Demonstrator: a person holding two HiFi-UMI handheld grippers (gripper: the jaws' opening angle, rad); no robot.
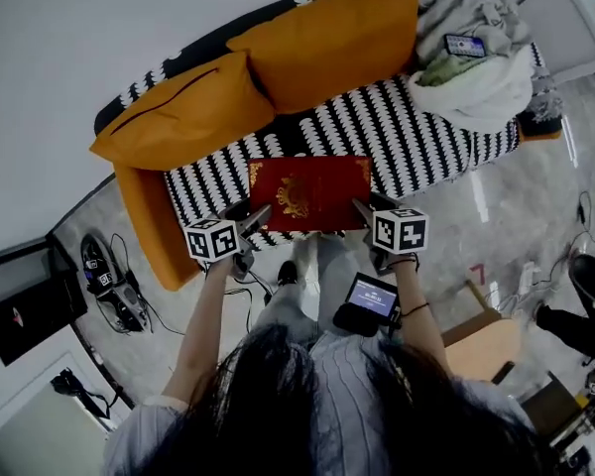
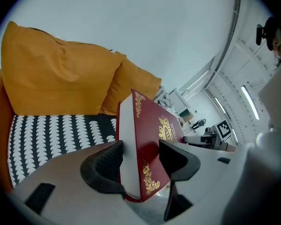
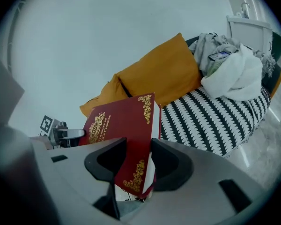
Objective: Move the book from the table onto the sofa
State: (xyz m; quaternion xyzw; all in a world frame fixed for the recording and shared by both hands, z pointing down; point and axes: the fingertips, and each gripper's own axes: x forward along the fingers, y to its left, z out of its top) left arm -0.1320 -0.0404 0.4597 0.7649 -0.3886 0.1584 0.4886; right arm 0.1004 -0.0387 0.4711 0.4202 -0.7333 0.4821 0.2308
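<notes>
- A person stands facing a black-and-white patterned sofa [image 1: 397,127], with a gripper in each hand.
- A red book [image 1: 309,191] with gold decoration on its cover is held between the two grippers. It lies flat, cover up, over the front part of the sofa seat.
- It is unclear whether the book touches the seat.
- The left gripper [image 1: 261,216] has its jaws clamped on the book's near left corner, one pad on the cover and one underneath.
- The right gripper [image 1: 362,209] has its jaws clamped on the near right corner in the same way.
- Two orange cushions [image 1: 193,107] lean against the sofa back.
- A heap of pale blankets [image 1: 476,77] fills the sofa's right end, with a phone [image 1: 465,45] on top.
</notes>
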